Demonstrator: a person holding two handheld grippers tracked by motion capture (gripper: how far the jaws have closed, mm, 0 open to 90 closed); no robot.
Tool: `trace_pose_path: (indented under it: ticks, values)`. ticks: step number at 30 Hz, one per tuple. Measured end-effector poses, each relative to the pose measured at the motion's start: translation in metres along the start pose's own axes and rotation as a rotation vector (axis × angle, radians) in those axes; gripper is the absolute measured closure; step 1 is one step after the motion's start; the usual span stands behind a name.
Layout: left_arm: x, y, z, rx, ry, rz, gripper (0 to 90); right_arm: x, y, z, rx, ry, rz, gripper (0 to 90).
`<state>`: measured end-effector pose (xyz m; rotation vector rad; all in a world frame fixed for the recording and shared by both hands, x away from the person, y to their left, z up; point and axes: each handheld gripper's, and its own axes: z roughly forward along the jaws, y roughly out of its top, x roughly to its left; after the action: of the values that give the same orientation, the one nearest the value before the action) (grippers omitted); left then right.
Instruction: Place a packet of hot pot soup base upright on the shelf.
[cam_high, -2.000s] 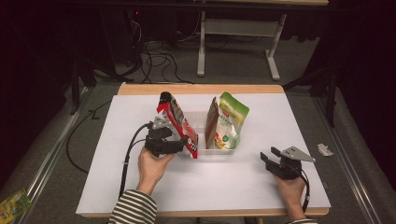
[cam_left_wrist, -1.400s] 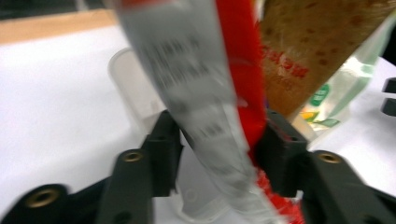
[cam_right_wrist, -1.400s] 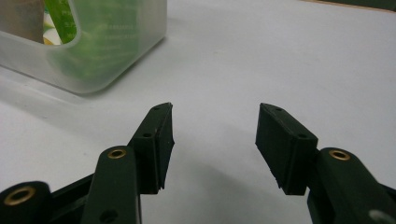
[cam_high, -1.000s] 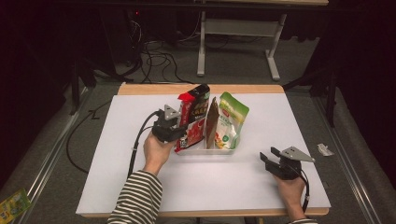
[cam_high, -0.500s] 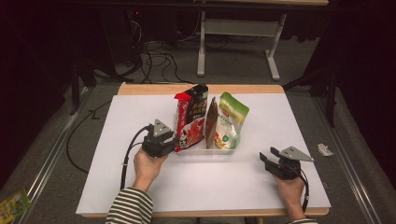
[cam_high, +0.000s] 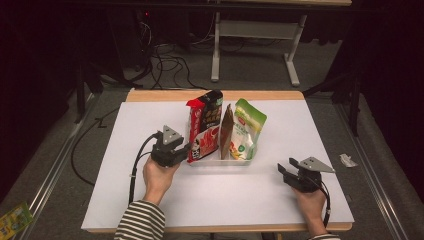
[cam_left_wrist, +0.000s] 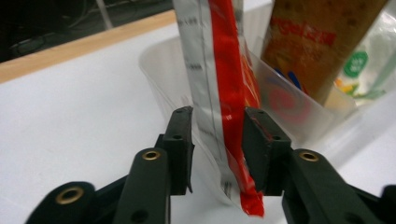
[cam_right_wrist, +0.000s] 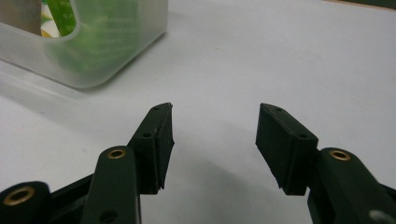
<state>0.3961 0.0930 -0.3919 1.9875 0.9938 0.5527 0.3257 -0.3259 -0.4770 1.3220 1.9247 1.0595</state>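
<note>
A clear plastic bin (cam_high: 220, 161) stands mid-table. A red snack bag (cam_high: 205, 127) leans upright at its left end. My left gripper (cam_high: 186, 150) sits against that bag's lower left edge. In the left gripper view the left gripper (cam_left_wrist: 217, 116) has both pads pressed on the red bag (cam_left_wrist: 224, 93), whose bottom corner hangs in front of the bin wall (cam_left_wrist: 159, 79). A brown pouch (cam_high: 226, 130) and a green bag (cam_high: 245, 130) stand further right in the bin. My right gripper (cam_high: 282, 172) rests open on the table at the front right, with nothing between its jaws (cam_right_wrist: 215, 121).
The white table top (cam_high: 150, 200) is bordered by a wooden strip (cam_high: 165, 95) along its far edge. A corner of the bin (cam_right_wrist: 93, 60) lies ahead and left of the right gripper. Cables (cam_high: 165, 55) and a desk frame stand on the floor beyond.
The left gripper carried the red bag from the air to the bin's left end and stood it there, then drew back and down a little. The right gripper stayed still.
</note>
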Motion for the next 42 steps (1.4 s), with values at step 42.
trace_pose_path:
  ticks: [42]
  values:
    - [0.018,-0.037,-0.027,-0.143,-0.043,-0.096,46.4,0.0,0.0,0.001,-0.004,0.0,-0.015,46.3]
